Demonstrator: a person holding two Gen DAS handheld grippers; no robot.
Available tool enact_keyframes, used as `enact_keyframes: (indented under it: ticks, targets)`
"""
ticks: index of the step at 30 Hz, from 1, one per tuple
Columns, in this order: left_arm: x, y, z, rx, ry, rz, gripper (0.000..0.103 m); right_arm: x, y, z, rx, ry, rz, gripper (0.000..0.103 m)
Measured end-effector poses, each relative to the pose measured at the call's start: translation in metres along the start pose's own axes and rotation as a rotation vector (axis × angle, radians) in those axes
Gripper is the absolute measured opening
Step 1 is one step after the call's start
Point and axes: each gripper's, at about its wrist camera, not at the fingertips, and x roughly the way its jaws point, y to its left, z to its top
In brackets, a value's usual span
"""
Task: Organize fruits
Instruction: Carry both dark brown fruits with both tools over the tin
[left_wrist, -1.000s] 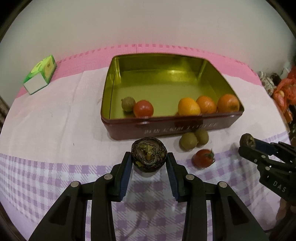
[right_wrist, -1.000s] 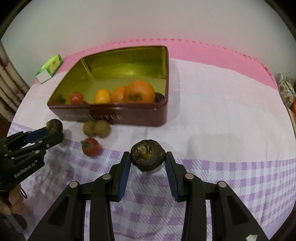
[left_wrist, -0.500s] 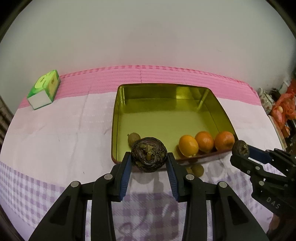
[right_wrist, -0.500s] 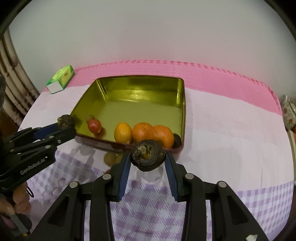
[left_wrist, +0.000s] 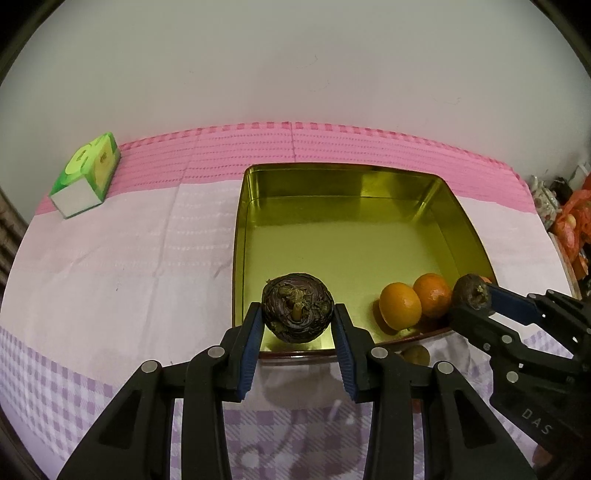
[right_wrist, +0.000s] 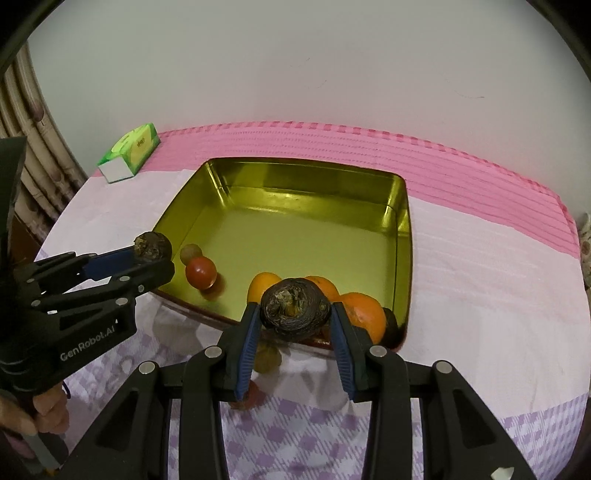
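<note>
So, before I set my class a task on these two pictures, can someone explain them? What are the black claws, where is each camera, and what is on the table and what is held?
There is no robot here. A person holds a black two-finger clamp in each hand, and each carries a wide-angle camera looking along its fingers. One picture comes from the left hand-held gripper, the other from the right hand-held gripper; each also shows up at the edge of the other's view. Each is shut on a dark, round water chestnut, held over the near edge of a gold-lined tin. The tin holds oranges, a tomato and a small brown fruit. The tin sits on a pink and lilac checked tablecloth, with a green tissue box further back. More fruit lies outside the tin, mostly hidden by the grippers.
</note>
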Motion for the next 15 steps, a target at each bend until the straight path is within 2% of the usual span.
enact_keyframes:
  ticks: [7, 15]
  targets:
    - [0.011, 0.002, 0.002, 0.003, 0.017, 0.002, 0.038, 0.007, 0.000, 0.006, -0.039, -0.004, -0.017, 0.036]
    - [0.020, 0.001, 0.001, 0.001, 0.037, -0.002, 0.038, 0.014, -0.004, 0.018, -0.026, -0.003, -0.026, 0.036]
